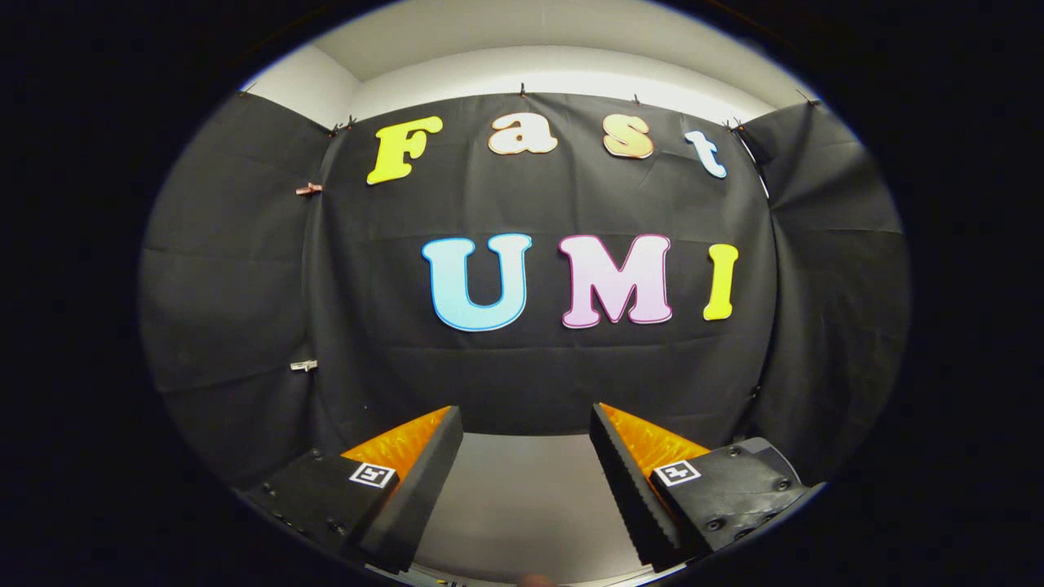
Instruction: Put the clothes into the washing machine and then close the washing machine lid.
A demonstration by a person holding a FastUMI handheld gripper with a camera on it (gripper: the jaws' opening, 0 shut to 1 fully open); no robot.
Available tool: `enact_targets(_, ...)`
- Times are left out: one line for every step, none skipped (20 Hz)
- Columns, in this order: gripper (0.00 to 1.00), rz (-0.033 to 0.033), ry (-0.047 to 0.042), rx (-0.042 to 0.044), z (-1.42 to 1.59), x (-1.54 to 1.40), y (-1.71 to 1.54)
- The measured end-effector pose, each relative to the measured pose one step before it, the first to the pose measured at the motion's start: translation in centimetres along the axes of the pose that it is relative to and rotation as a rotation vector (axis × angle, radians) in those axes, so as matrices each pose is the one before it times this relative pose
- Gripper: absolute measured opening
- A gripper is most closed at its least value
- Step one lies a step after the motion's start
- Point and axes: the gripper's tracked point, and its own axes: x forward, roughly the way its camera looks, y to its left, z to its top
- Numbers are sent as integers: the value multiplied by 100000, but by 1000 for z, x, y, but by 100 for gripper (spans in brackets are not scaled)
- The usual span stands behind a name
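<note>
Pointing level at the booth's wall [538,375], the tool [526,469] had its two fingers spread wide apart with nothing between them, so it was released and carried no load. Between and beyond the fingers lay a pale, smooth, matte desk [522,489] running up to the foot of the wall. Clothes and washing machine were not to be placed from this view, so where they lay, and how far the job stood, could not be judged; the raised, level pose would fit a tool held ready as well as one lifted away afterward. The wall was dark cloth, hung in soft folds and pinned along its top edge with small clips [309,189]. Each finger [412,489] was a wedge-shaped block; the right one's inner face was ribbed like saw teeth.
</note>
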Motion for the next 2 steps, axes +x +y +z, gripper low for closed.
enact_targets(99, 300, -750, -830, 464, -11, 599)
enact_targets(99, -303, -671, -918, 231, -181, 167)
